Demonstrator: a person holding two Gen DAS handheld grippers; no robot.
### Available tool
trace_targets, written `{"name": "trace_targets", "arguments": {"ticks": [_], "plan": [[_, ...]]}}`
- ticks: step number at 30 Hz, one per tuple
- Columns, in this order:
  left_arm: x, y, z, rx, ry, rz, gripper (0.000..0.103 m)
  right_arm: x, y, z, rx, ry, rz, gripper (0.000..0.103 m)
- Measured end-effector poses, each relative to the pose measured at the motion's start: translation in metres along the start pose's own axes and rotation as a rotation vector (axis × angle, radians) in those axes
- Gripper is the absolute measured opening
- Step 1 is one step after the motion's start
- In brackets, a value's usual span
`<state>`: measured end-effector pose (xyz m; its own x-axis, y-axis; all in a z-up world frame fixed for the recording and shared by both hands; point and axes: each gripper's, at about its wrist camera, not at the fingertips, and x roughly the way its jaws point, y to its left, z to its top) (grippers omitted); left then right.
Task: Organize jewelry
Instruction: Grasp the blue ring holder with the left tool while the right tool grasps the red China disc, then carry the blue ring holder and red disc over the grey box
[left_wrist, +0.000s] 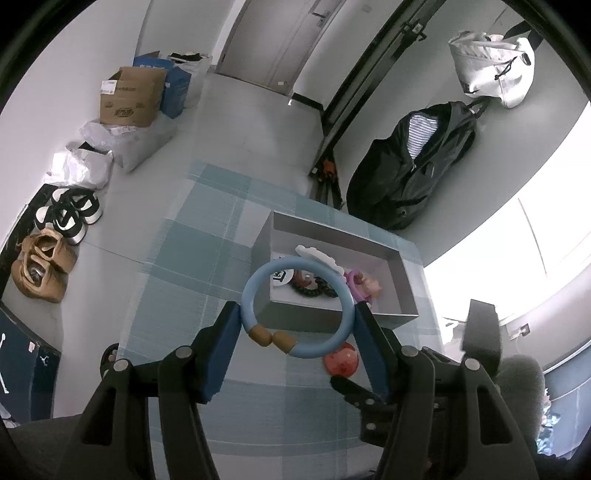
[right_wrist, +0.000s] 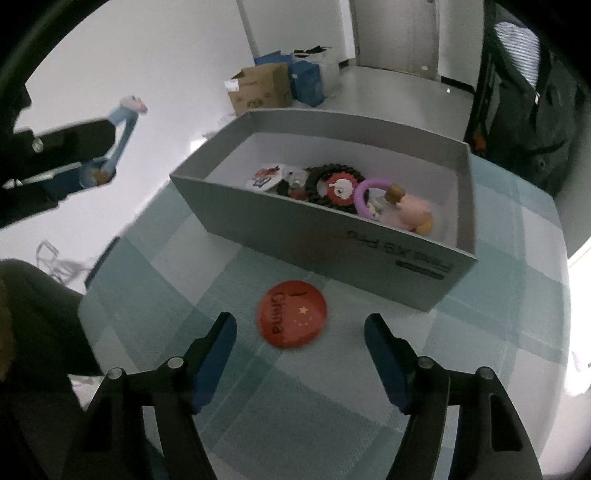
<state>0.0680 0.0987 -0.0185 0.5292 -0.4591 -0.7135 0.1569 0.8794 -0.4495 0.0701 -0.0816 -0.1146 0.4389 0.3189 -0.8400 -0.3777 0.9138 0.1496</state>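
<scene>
2 grippers are at work. On the left, the left gripper (left_wrist: 297, 321) holds a blue ring (left_wrist: 295, 306) up in the air, its fingers (left_wrist: 221, 350) pressing on both sides of it. The ring looks hard, light and smooth, so it could slip. Further right sits the gray box (right_wrist: 369, 243) with other trinkets inside. The right gripper (right_wrist: 300, 363) has its fingers wide around nothing, just above the red badge (right_wrist: 291, 319) lying flat on the bench (right_wrist: 332, 406). Thin and slick, it is best pinched by its edges.

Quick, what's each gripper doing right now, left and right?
Left gripper: closed on the blue bracelet.
Right gripper: open, holding nothing, above the red badge.
</scene>
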Motion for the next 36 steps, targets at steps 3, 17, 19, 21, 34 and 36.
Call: {"name": "trace_targets", "arguments": {"ticks": [3,17,19,21,34,36], "plan": [[0.0,0.003,0.0,-0.003,0.001,0.003,0.057,0.004,0.008,0.001,-0.04,0.001,-0.033,0.067],[0.002,0.009,0.003,-0.022,0.009,-0.006,0.057,0.006,0.022,0.003,-0.131,0.01,-0.087,0.042],[0.001,0.009,0.003,-0.021,0.005,-0.02,0.057,0.006,0.021,0.004,-0.123,0.011,-0.079,0.042],[0.001,0.009,0.003,-0.022,0.004,-0.031,0.057,0.006,0.022,0.007,-0.112,0.009,-0.07,0.042],[0.004,0.006,0.003,-0.008,-0.001,-0.008,0.057,-0.02,0.023,0.012,-0.108,-0.068,0.033,0.042],[0.004,0.005,0.003,-0.009,-0.002,-0.019,0.057,-0.025,0.02,0.018,-0.097,-0.101,0.052,0.042]]}}
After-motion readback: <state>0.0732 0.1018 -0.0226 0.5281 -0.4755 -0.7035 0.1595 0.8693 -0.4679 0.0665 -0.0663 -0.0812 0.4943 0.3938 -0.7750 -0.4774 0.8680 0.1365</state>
